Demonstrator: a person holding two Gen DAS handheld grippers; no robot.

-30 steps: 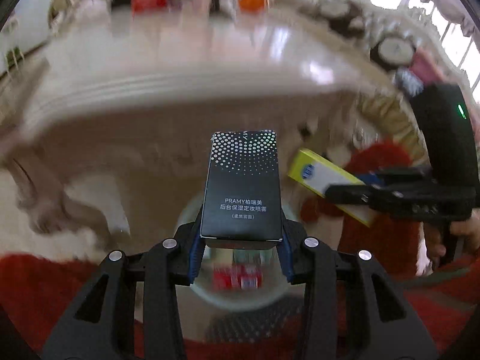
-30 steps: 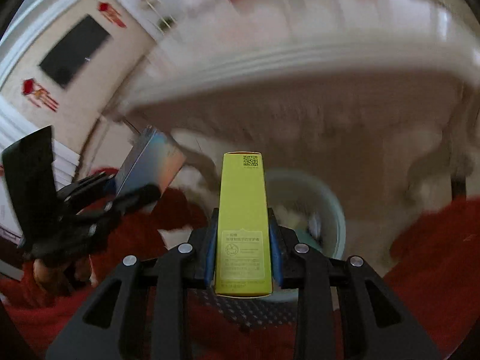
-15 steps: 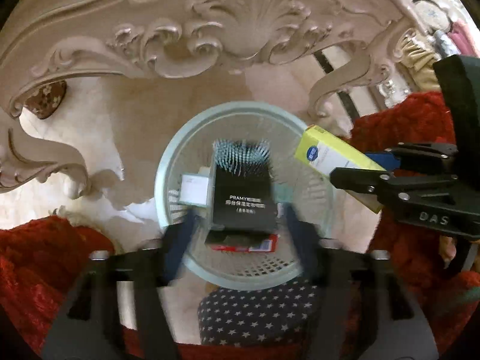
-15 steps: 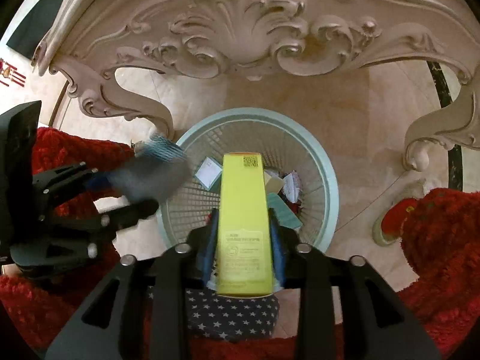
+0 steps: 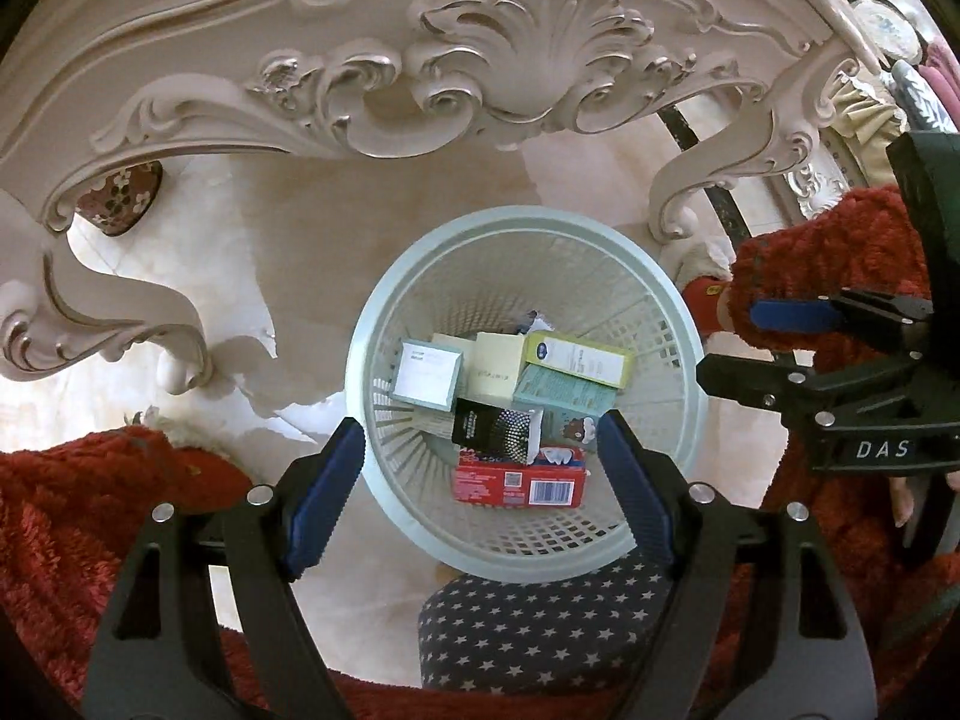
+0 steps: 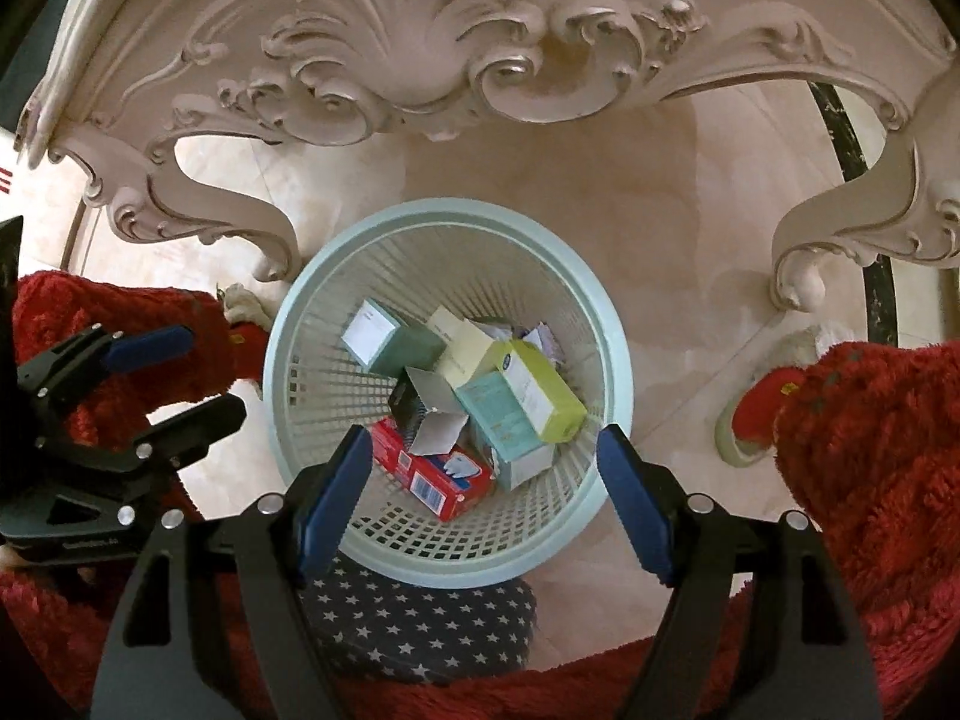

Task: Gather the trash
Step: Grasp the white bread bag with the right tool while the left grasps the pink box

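Observation:
A pale blue-green mesh basket [image 5: 384,324] [image 6: 288,336] stands on the floor under both grippers. Several cartons lie in it, among them a black dotted box [image 5: 492,435], a yellow-green box [image 5: 576,357] [image 6: 534,396] and a red box [image 5: 519,483] [image 6: 432,480]. My left gripper [image 5: 477,492] points down over the basket, open, with nothing between its blue pads [image 5: 324,498]. It also shows at the left of the right wrist view [image 6: 204,375]. My right gripper [image 6: 480,492] hangs over the basket with its jaws opening and nothing between them. In the left wrist view it [image 5: 738,342] sits beside the rim.
A carved cream table apron [image 5: 510,78] arches just above the basket, with curled legs [image 5: 678,204] [image 5: 120,324] on both sides. Red plush fabric [image 5: 90,510] [image 6: 870,450] flanks the basket. A dark star-patterned slipper [image 5: 540,624] touches its near side. A red slipper [image 6: 756,414] lies right.
Both grippers tipped down over the basket. The left let go of the black box, then the right let go of the yellow-green box; both boxes now lie in the basket.

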